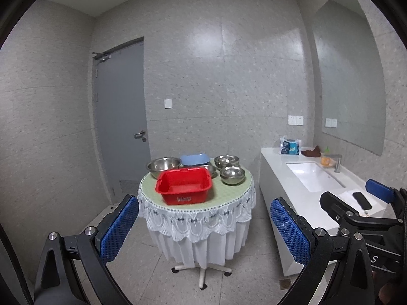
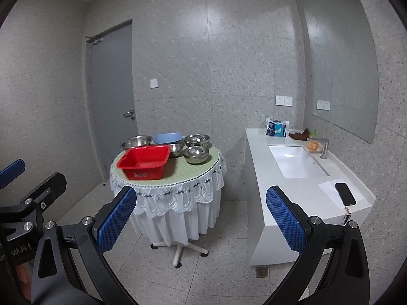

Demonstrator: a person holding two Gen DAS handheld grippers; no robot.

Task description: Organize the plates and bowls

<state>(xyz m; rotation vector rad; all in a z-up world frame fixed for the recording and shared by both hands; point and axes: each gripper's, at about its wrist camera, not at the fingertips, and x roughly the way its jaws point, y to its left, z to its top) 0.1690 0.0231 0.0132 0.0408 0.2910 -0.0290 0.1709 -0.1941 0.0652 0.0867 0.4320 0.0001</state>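
Steel bowls [image 1: 232, 175] are seen on a small round table [image 1: 236, 190] covered with a white lace cloth, well apart from both claws. A large steel bowl [image 1: 162, 165] is placed at the back left, and a blue plastic dish [image 1: 193, 159] is set beside it. A red plastic basin [image 1: 184, 187] is placed at the front, just before the bowls. The left claw [image 1: 204, 231] is held released in the air and nothing is grasped by it. The right claw [image 2: 201, 221] is also held released and empty. A white sink counter [image 2: 300, 193] is seen to the right, with a black phone [image 2: 345, 193] laid on it.
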